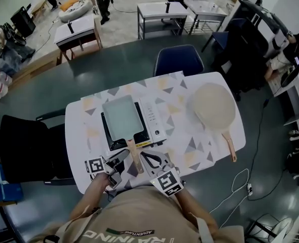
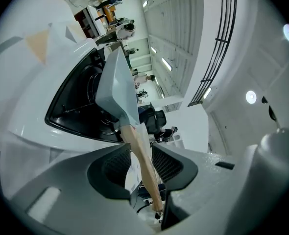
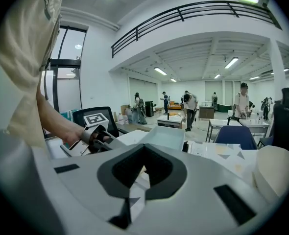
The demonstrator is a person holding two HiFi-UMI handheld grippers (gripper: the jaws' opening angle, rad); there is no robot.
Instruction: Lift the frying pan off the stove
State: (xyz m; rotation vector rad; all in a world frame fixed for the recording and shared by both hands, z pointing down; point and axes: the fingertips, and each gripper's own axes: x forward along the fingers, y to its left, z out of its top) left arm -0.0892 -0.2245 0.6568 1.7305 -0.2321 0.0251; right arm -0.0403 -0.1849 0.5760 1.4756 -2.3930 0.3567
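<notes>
A pale blue rectangular frying pan (image 1: 122, 117) sits on a white portable stove (image 1: 153, 119) on the table. Its wooden handle (image 1: 135, 159) points toward me. My left gripper (image 1: 124, 159) stands at the handle's left side. In the left gripper view the handle (image 2: 145, 173) runs between the two pads of the left gripper (image 2: 142, 164), with gaps showing beside it, so the jaws are open. My right gripper (image 1: 144, 156) lies just right of the handle, its tips together and nothing in them. The right gripper view shows the pan (image 3: 166, 137) ahead and the left gripper (image 3: 93, 133) at left.
A round cream pan (image 1: 214, 107) with a wooden handle lies on the table's right part. A patterned cloth (image 1: 187, 146) covers the tabletop. A blue chair (image 1: 179, 59) stands at the far side, a black chair (image 1: 23, 146) at the left. People stand in the room beyond.
</notes>
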